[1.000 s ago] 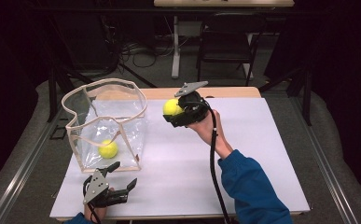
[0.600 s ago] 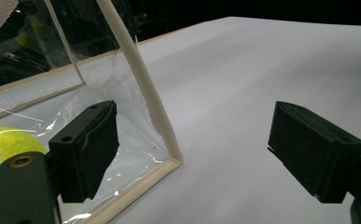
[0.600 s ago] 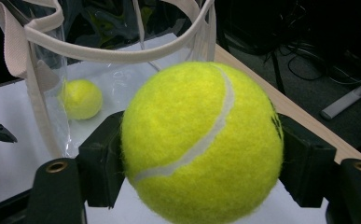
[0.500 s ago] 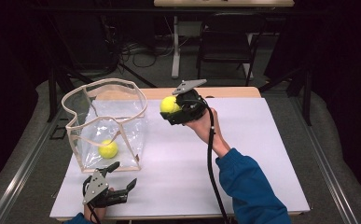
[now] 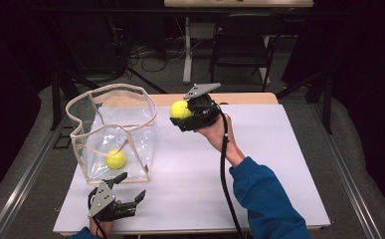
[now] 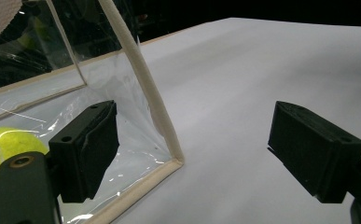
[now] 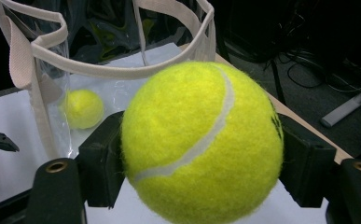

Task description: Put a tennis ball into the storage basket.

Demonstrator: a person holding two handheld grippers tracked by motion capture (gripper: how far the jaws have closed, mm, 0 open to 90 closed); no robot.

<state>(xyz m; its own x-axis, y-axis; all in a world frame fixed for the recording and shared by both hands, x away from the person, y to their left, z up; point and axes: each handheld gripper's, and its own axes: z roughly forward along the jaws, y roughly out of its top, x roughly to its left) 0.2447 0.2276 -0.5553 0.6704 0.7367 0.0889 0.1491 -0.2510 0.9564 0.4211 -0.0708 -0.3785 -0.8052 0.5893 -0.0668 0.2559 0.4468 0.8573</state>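
Note:
A clear plastic bag with a beige fabric rim stands upright at the table's left, its rim facing my right gripper. Inside it, on the bottom, lies one yellow tennis ball. My right gripper is raised above the table just right of the bag's rim and is shut on a second tennis ball. My left gripper rests low at the table's front left, open and empty, just in front of the bag's near corner.
The white tabletop spreads to the right and front of the bag. A black cable trails from the right gripper along the blue sleeve. Behind the table stand dark chairs and stands.
My right gripper with its ball has drifted slightly left toward the bag's rim. The left gripper and the bag have stayed put.

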